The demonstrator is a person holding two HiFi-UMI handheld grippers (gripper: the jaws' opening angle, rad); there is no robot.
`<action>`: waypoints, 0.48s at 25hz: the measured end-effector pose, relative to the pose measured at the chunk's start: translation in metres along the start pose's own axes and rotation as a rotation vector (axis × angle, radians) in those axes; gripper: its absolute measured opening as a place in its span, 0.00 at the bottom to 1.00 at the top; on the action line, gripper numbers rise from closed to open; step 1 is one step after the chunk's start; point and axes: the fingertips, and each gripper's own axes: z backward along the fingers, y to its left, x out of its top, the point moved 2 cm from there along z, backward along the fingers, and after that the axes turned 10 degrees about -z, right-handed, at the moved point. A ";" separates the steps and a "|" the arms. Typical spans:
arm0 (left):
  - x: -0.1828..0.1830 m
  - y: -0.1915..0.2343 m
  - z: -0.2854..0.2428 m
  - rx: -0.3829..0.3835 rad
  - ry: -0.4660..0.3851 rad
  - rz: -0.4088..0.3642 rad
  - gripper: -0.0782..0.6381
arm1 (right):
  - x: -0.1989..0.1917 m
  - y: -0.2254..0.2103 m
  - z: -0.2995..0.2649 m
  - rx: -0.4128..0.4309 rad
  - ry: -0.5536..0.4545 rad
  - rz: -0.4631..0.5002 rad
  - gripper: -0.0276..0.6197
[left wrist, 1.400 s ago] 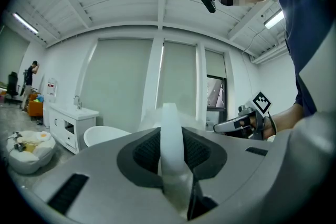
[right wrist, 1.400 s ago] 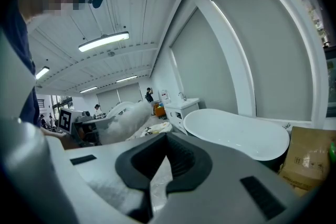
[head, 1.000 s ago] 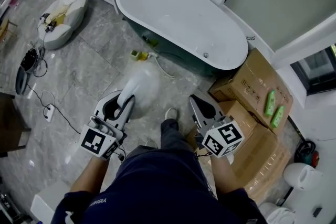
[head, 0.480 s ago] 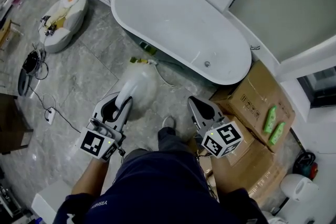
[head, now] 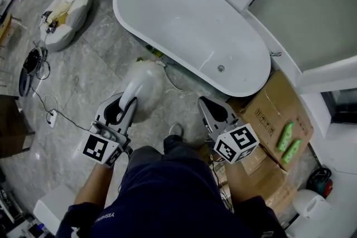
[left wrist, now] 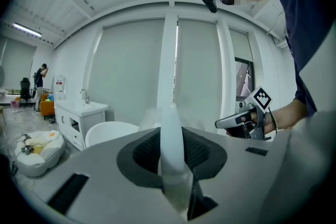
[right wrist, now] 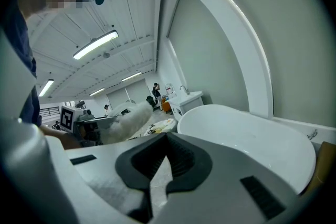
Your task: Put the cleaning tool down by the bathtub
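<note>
Nearing the bathtub [head: 184,25], the left hand-held gripper [head: 127,104] clamps the cleaning tool [head: 144,78].

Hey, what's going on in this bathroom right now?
A person stands facing the bathtub with a gripper in each hand. The left gripper has its jaws shut on the handle of a fluffy white cleaning tool, whose head hangs above the floor just short of the tub. The right gripper is beside it, jaws together and empty. The tool has not been set down yet.
</note>
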 end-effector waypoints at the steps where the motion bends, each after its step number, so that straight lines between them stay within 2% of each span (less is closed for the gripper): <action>1: -0.002 0.002 -0.005 -0.001 0.007 -0.001 0.26 | 0.001 -0.004 -0.003 0.002 0.004 -0.001 0.05; 12: -0.053 0.031 -0.043 -0.011 0.111 0.028 0.26 | -0.009 -0.037 -0.049 -0.016 0.076 -0.014 0.05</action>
